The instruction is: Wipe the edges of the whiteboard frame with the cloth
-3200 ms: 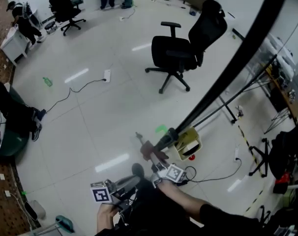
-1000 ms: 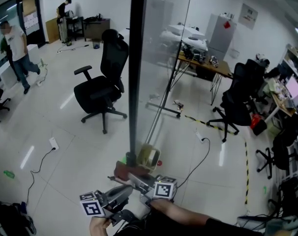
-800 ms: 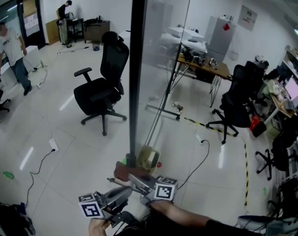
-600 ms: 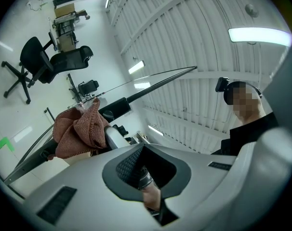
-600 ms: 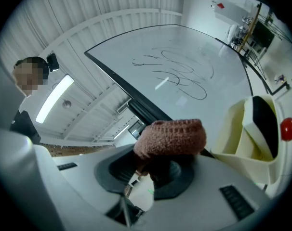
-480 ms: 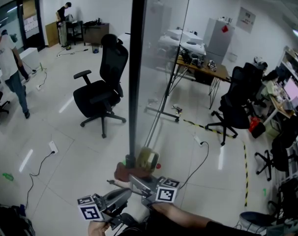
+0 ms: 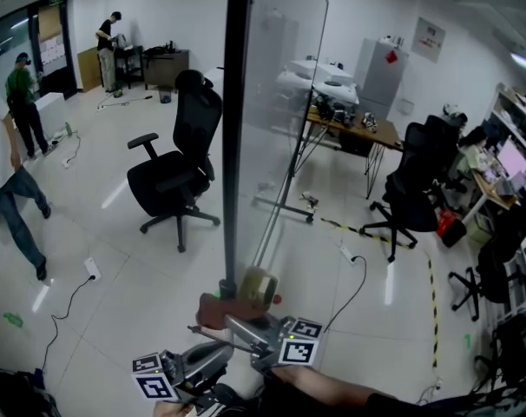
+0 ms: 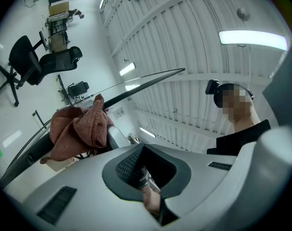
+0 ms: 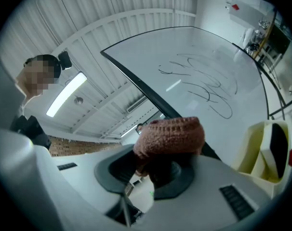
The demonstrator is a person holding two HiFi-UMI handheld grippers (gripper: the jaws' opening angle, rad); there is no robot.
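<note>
The whiteboard is a tall glass panel (image 7: pixel 285 102) with a black frame edge (image 7: pixel 235 129) that runs straight up from the floor. A reddish-brown knitted cloth (image 7: pixel 214 309) sits bunched against the lower end of that edge. My right gripper (image 7: pixel 221 316) is shut on the cloth (image 9: pixel 169 136), which bulges up between its jaws (image 9: pixel 160 165). Behind it the frame (image 9: pixel 136 83) runs along the board with its pen scribbles (image 9: pixel 204 81). My left gripper (image 7: pixel 224 353) hangs just below and left of the cloth (image 8: pixel 78 126), jaws together, holding nothing (image 8: pixel 141 170).
A yellowish holder (image 7: pixel 259 283) with an eraser (image 9: pixel 276 146) hangs at the frame's foot. A black office chair (image 7: pixel 172 176) stands to the left and a power strip with its cable (image 7: pixel 92 269) lies on the floor. A person (image 7: pixel 7 194) walks at the left. Desks and chairs (image 7: pixel 410 189) fill the right.
Since 3.2 s ago the head view has swung up from the floor to the room. Over the last second both grippers and the cloth stay by the frame's foot; the person at left walks nearer.
</note>
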